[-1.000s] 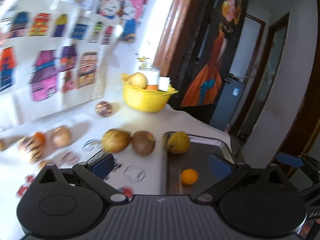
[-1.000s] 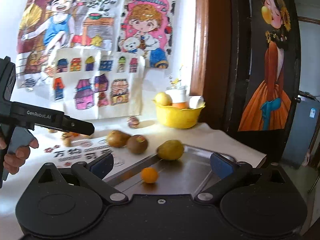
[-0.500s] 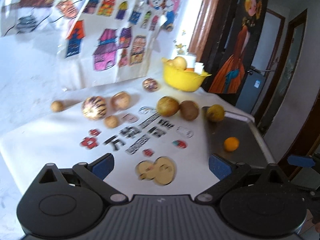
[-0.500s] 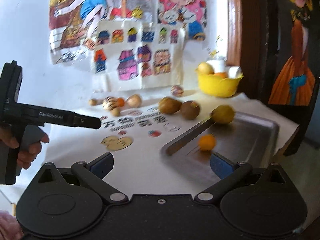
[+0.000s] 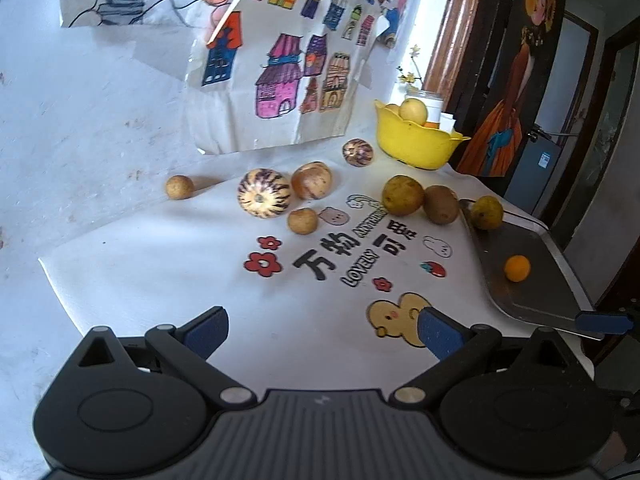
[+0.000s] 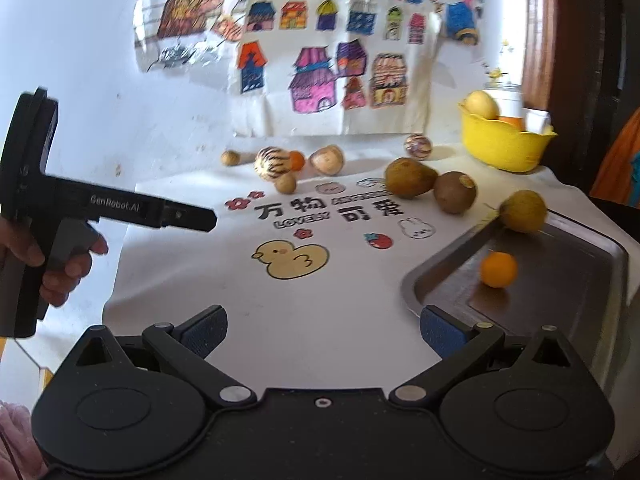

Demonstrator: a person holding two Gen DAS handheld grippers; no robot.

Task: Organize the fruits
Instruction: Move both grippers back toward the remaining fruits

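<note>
A steel tray [image 5: 552, 276] [image 6: 580, 264] at the right holds a small orange [image 5: 517, 268] [image 6: 498, 269]; a yellow-green fruit [image 5: 486, 212] [image 6: 523, 211] sits at its far corner. On the white printed cloth [image 5: 200, 280] lie two brown fruits [image 5: 402, 195] [image 5: 441, 204], a striped melon [image 5: 263, 199] [image 6: 274, 163] and several small round fruits. My left gripper [image 5: 322, 330] is open and empty above the cloth's near part. My right gripper [image 6: 323, 330] is open and empty, near the tray's front left corner.
A yellow bowl [image 5: 416, 140] [image 6: 502, 146] with fruit stands at the back right by a wooden door frame. Drawings hang on the white wall behind. The left handheld gripper [image 6: 120, 208] shows at the left of the right wrist view. The table edge drops off beyond the tray.
Both grippers have pulled back and up from the tray, so more of the cloth and fruits shows. The left view has swung left. No fruit moved.
</note>
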